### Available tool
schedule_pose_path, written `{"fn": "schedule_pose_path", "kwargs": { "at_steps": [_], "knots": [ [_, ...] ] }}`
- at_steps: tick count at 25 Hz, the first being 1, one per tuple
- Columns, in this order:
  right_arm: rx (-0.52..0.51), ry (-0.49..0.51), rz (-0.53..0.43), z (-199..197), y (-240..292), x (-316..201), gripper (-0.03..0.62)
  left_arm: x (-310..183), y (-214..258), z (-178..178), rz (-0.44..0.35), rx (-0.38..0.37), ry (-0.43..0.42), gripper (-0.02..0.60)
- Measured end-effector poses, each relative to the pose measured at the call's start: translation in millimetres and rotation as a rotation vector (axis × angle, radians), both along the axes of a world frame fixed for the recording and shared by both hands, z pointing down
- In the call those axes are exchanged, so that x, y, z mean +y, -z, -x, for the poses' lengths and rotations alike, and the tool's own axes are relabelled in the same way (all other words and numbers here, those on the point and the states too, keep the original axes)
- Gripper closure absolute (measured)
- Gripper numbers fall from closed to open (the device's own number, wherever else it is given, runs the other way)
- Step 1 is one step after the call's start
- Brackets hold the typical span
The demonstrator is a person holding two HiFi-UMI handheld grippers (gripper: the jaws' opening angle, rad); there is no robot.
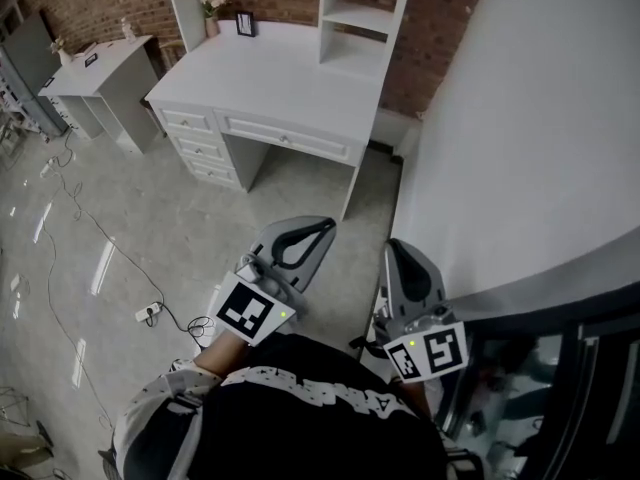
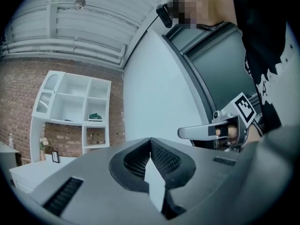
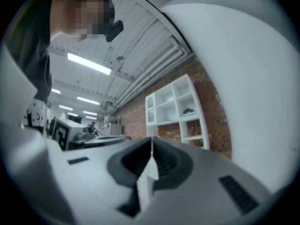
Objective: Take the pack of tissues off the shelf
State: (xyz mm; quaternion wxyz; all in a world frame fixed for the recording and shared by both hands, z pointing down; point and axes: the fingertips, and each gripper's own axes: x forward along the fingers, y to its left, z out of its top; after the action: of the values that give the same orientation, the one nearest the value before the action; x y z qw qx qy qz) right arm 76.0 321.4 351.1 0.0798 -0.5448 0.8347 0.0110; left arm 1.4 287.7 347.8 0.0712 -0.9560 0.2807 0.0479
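Facing the shelf (image 2: 85,102), left gripper (image 2: 150,142) and right gripper (image 3: 151,139) jaws are closed (both empty); pack of tissues (image 2: 95,117) lies far ahead of them.

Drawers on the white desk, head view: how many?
4. At the desk's left end, stacked: top drawer, middle drawer, bottom drawer. Wide drawer beside them under the desktop. Others may be hidden.

The left gripper (image 2: 150,140) and the right gripper (image 3: 152,139) look like matt grey plastic. Their fingers (image 2: 166,158) have dark inner pads with a fine ribbed texture. The bench (image 1: 270,78) and the shelf (image 1: 365,18) are smooth, painted white, with a soft sheen. The far wall (image 1: 440,28) is rough red brick. The floor (image 1: 90,228) is grey and glossy and reflects the lamps. The shirt (image 1: 300,428) is matt black cloth.
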Motion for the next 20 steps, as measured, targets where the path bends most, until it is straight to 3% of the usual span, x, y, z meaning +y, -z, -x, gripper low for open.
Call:
{"fn": "schedule_pose_path", "kwargs": {
  "at_steps": [20],
  "knots": [
    [0.041,-0.068,0.033,50.1,11.9,-149.5,0.563,-155.0,9.6,51.8,0.007,0.01,-0.056,0.548]
  ]
}}
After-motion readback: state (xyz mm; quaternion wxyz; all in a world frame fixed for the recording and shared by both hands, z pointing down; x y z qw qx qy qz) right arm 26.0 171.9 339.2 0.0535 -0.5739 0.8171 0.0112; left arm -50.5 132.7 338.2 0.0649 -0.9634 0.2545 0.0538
